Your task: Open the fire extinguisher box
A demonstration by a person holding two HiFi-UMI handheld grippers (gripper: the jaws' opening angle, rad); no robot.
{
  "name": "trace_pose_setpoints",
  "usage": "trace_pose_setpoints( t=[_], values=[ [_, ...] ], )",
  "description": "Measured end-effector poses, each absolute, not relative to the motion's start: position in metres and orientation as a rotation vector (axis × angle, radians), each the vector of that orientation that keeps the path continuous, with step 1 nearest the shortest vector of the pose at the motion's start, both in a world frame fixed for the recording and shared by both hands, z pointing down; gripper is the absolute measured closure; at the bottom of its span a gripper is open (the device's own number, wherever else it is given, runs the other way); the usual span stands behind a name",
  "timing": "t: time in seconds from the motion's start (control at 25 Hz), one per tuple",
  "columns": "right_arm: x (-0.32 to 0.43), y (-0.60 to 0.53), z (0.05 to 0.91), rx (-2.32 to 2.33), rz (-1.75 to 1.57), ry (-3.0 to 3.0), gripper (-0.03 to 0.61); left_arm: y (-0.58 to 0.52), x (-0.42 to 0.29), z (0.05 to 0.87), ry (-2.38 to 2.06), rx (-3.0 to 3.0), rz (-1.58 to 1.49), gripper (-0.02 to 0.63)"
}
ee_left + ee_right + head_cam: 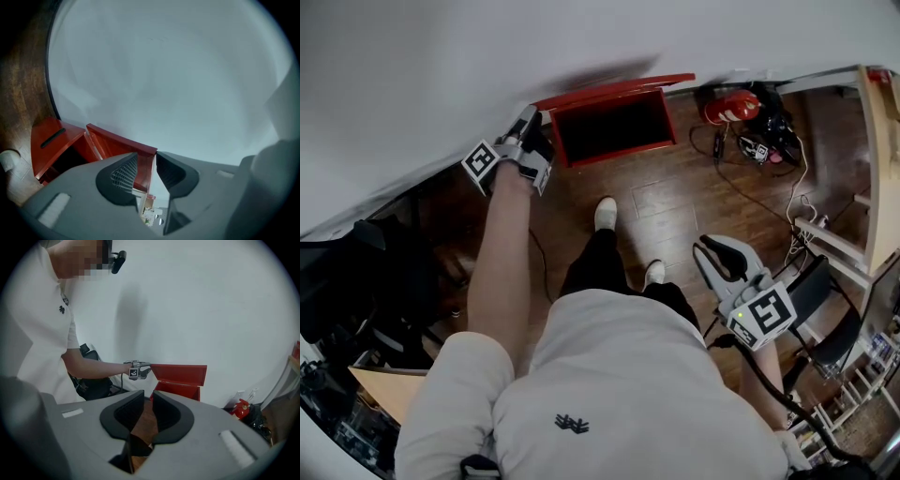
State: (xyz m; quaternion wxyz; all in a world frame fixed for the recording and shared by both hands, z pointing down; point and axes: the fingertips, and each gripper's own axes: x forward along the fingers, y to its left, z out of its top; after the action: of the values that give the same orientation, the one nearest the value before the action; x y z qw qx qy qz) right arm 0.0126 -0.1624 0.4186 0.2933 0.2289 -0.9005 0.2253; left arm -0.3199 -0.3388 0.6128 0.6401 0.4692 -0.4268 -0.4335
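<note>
between left gripper point(148, 160) jaws, box lid point(115, 144) edge

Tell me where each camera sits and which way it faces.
Head view: on the head, looking down at floor and red box; torso, legs, arms show.
Left gripper view: on the left tongs clamping the lid, facing the wall.
Right gripper view: on the right tongs, facing the box and left arm.
Shared: the box.

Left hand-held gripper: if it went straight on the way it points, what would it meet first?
The red lid, already between its jaws; right behind that, probably the white wall.
</note>
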Motion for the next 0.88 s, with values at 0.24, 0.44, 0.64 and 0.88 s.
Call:
trace_pose_setpoints(
  t=[0.24, 0.44, 0.64, 0.88],
  values=[
    [0.017, -0.171, 0.413, 0.643, 0.590, -2.390, 0.517, -0.376, -0.336, 0.608, -1.000, 1.077, -1.003, 0.503],
    [0.025, -0.177, 0.410, 0.677, 0.590, -2.385, 0.517, -0.390, -0.356, 0.609, -1.097, 1.119, -0.978, 0.612],
    [0.033, -0.174, 0.412, 0.703, 0.587, -2.389, 0.517, -0.381, -0.366, 0.616, -1.134, 1.152, -0.986, 0.614],
    [0.043, -0.164, 0.407, 0.737, 0.546, -2.412, 0.517, -0.369, -0.371, 0.606, -1.176, 1.221, -0.959, 0.614]
  ],
)
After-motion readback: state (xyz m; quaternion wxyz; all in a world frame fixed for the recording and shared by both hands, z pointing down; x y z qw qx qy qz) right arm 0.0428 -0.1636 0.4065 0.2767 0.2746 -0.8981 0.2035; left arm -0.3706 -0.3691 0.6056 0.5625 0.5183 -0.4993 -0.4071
